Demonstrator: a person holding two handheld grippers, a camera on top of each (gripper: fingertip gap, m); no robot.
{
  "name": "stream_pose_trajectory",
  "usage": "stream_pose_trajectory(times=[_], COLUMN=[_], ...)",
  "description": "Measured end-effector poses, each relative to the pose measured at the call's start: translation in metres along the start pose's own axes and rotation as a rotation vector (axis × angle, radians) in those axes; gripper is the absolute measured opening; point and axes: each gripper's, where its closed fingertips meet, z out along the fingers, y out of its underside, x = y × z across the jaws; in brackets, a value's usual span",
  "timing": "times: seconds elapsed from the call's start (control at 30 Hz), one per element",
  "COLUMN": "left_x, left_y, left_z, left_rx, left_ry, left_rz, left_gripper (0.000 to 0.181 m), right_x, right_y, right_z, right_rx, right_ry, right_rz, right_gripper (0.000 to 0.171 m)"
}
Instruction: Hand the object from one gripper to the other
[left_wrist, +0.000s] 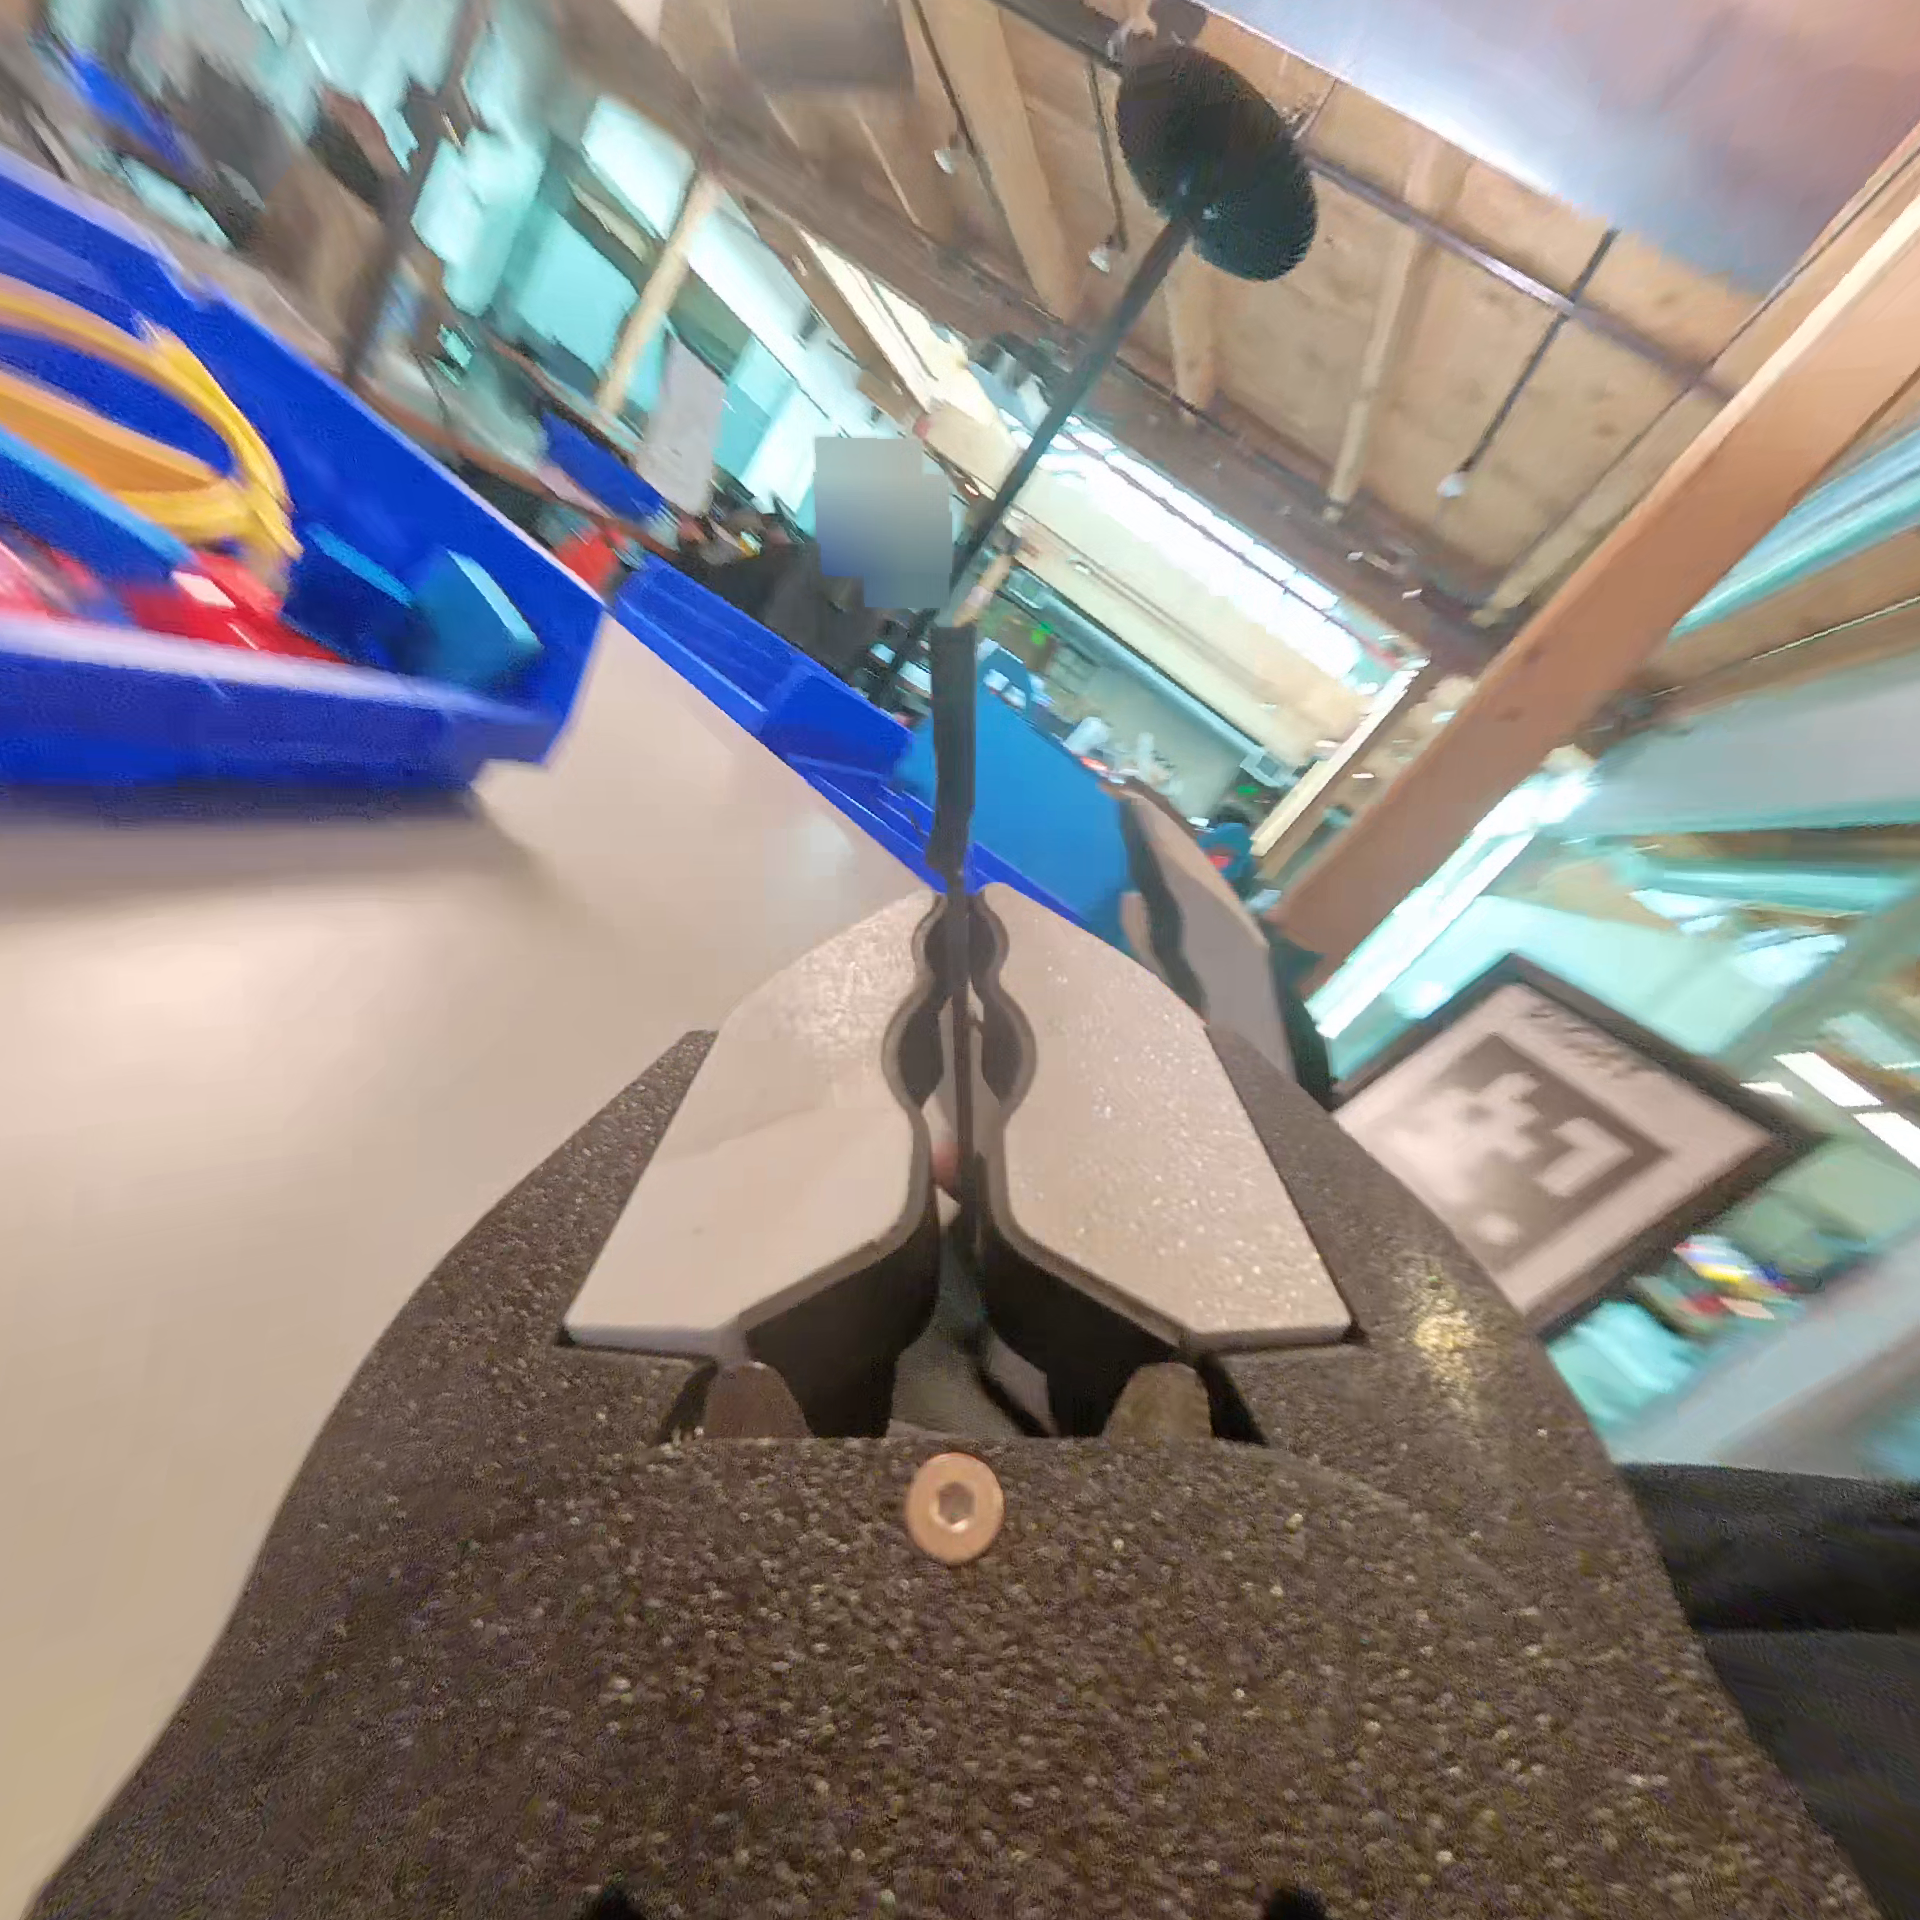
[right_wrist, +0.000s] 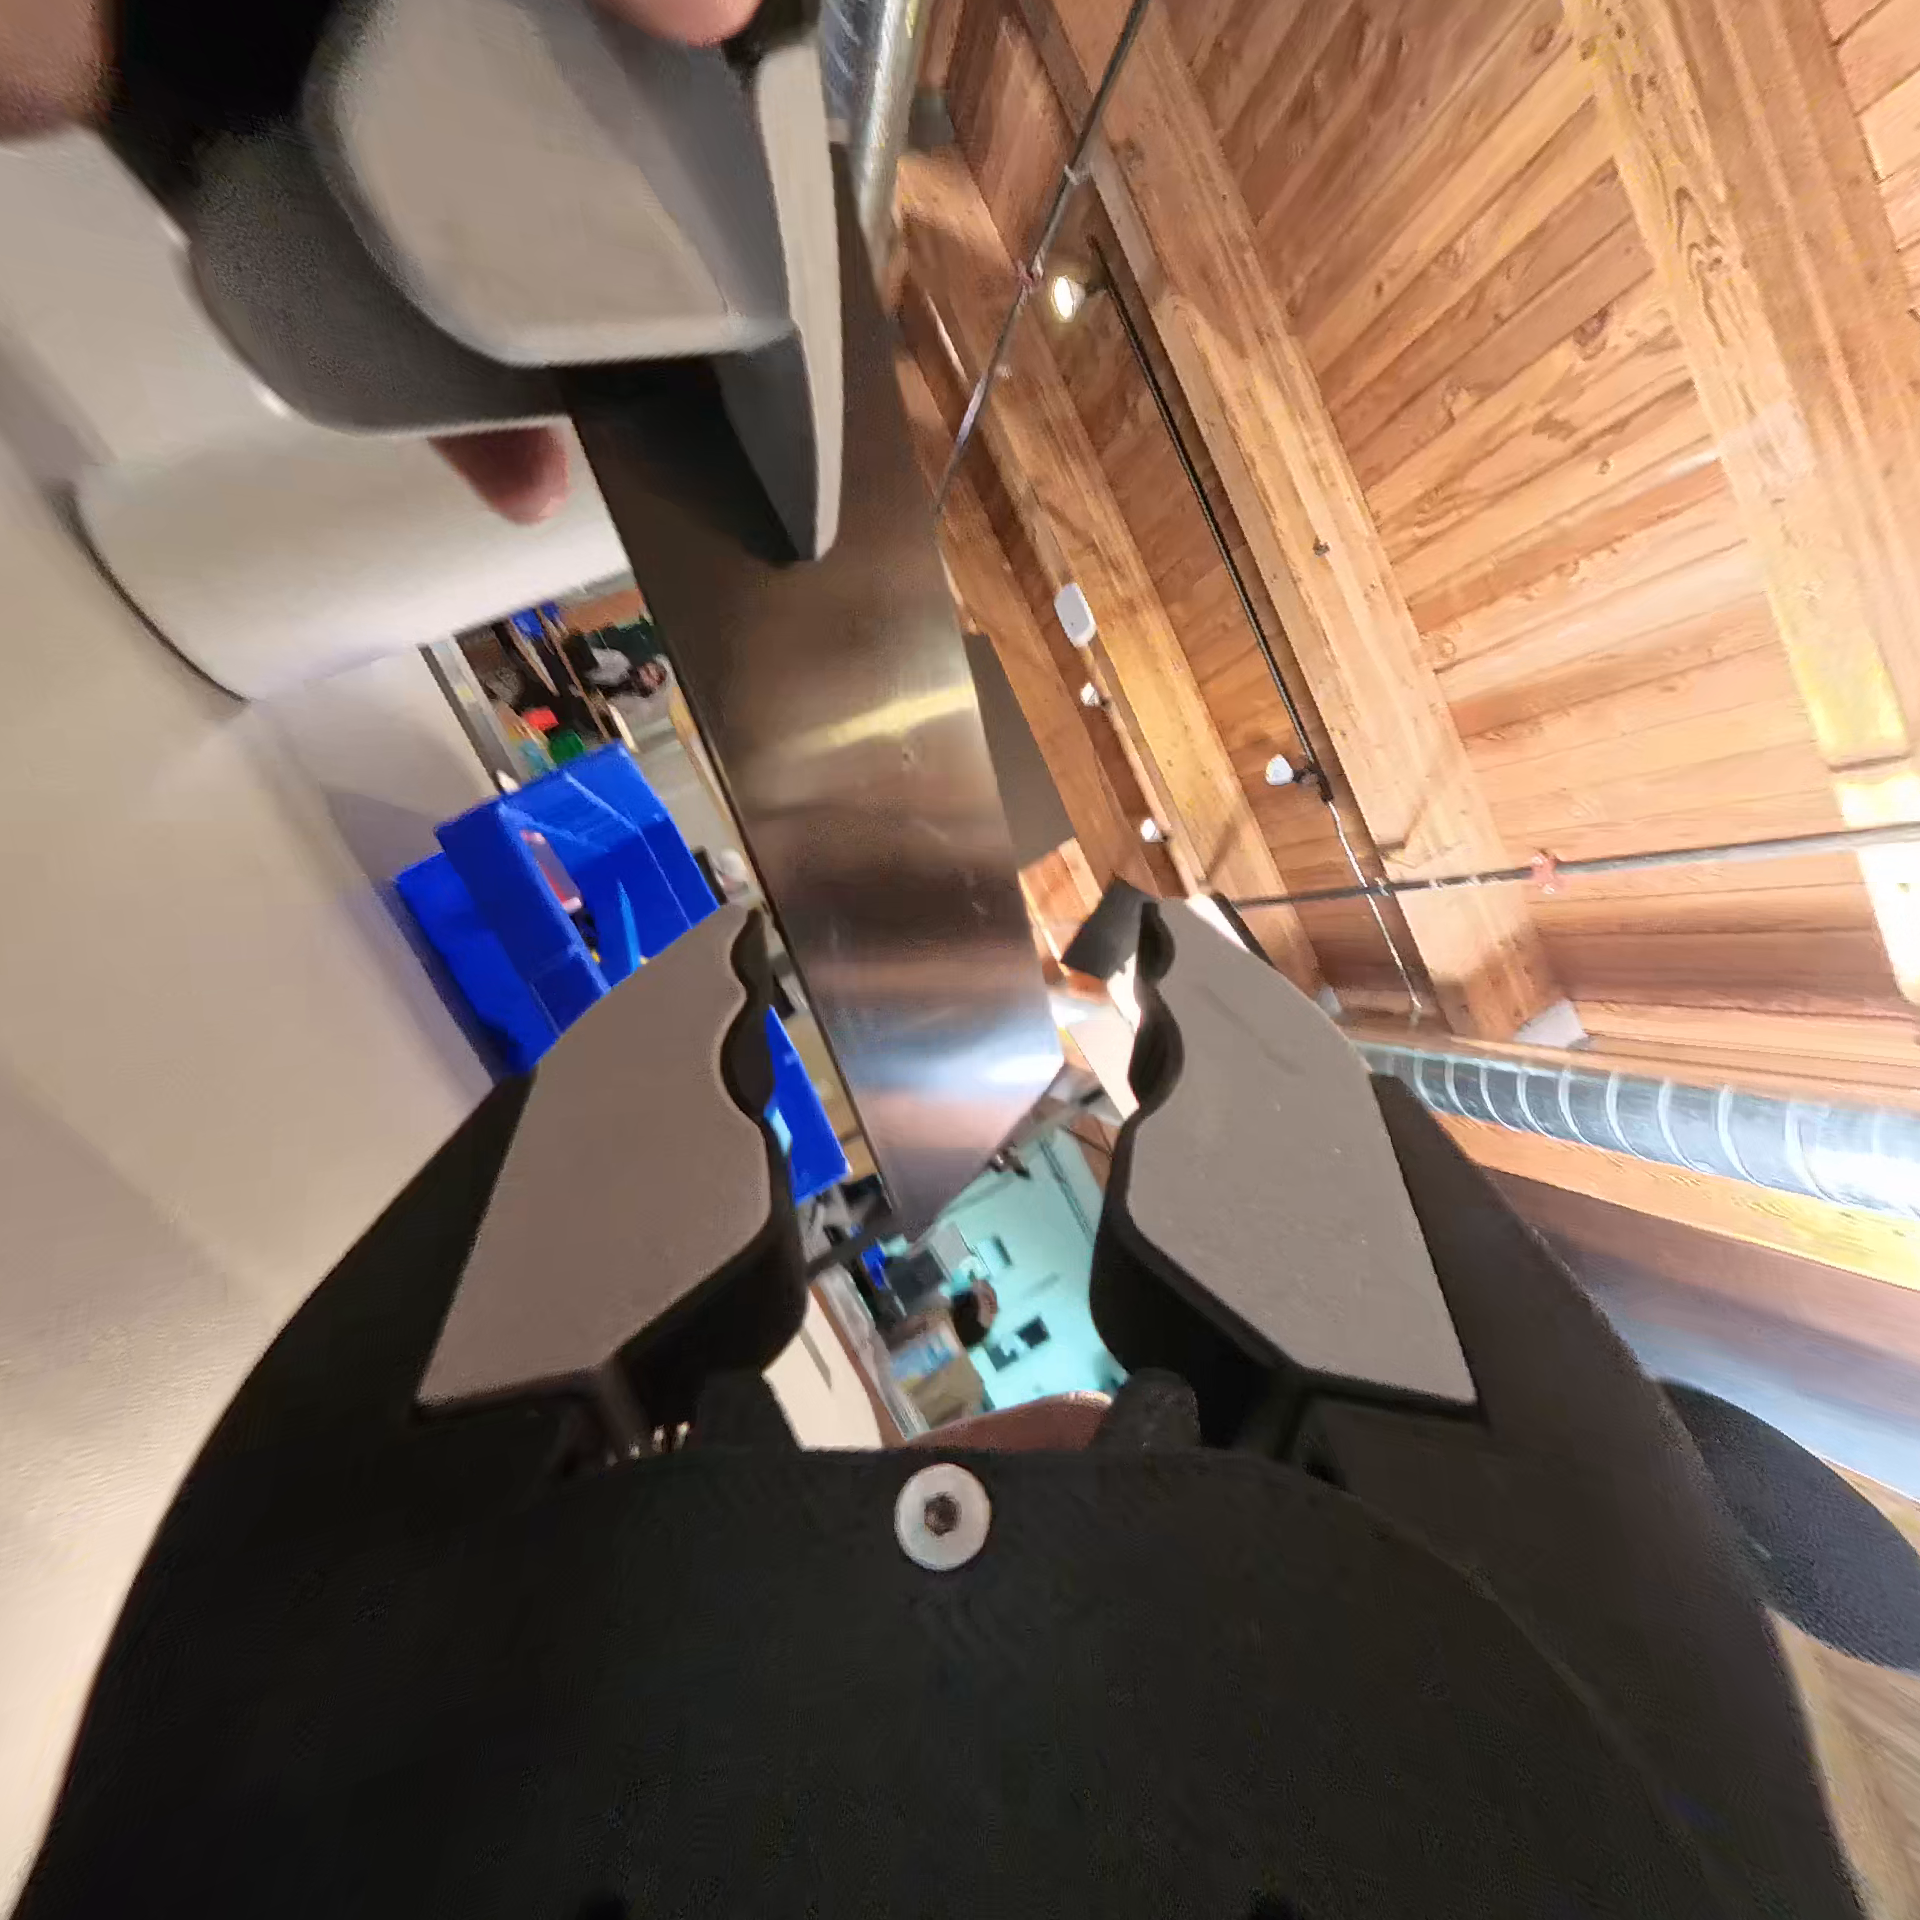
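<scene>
In the left wrist view my left gripper (left_wrist: 956, 909) is shut on the thin black stem of a brush (left_wrist: 1081, 353). The stem rises up and to the right, clear of the table, and ends in a round black bristle head (left_wrist: 1216, 166). The right gripper's grey finger (left_wrist: 1195, 914) shows just right of my left fingertips, apart from the stem. In the right wrist view my right gripper (right_wrist: 948, 920) is open and empty. The left gripper's grey body (right_wrist: 582, 229) fills the upper left there, held by a hand. I cannot tell whether the dark fuzzy shape (right_wrist: 1787, 1538) at the right edge is the brush head.
A pale table (left_wrist: 312, 1091) lies below. Blue bins (left_wrist: 343, 717) holding yellow and red items stand at the left, with more blue bins (left_wrist: 769, 675) behind. A square black-and-white marker (left_wrist: 1538, 1132) sits on the right gripper. A wooden post (left_wrist: 1621, 582) stands at the right, under a wooden ceiling (right_wrist: 1455, 520). Some 6 cm of space lies between my two pairs of fingers.
</scene>
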Motion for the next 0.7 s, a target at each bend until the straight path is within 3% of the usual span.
stream_pose_trajectory(times=[0.07, 0.13, 0.17, 0.27, 0.37, 0.53, 0.7], left_x=[0.007, 0.013, 0.020, 0.036, 0.033, 0.011, 0.012], left_y=[0.013, 0.018, 0.017, 0.007, -0.005, -0.005, 0.027], left_z=[0.006, 0.010, 0.011, 0.009, 0.001, -0.014, -0.021], left_rx=[-0.042, -0.067, -0.064, -0.034, 0.016, -0.050, -0.215], left_ry=[0.075, 0.136, 0.182, 0.245, 0.187, 0.062, 0.133], left_rz=[-0.136, -0.208, -0.193, -0.023, 0.253, 0.593, 0.557], left_gripper=[0.002, 0.010, 0.020, 0.079, 0.096, 0.087, 0.068], right_x=[0.000, -0.001, -0.002, -0.009, -0.019, -0.048, -0.060], right_y=[0.015, 0.026, 0.031, 0.045, 0.044, -0.011, -0.056], right_z=[0.004, 0.006, 0.006, 0.009, 0.010, -0.017, -0.052], right_rx=[-0.094, -0.140, -0.152, -0.225, -0.246, -0.125, 0.004], right_ry=[0.023, 0.009, -0.022, -0.132, -0.322, -0.964, -1.395], right_rz=[-0.021, 0.023, 0.063, 0.261, 0.619, 1.159, 1.305], right_gripper=[0.055, 0.012, 0.006, 0.002, 0.001, 0.002, 0.002])
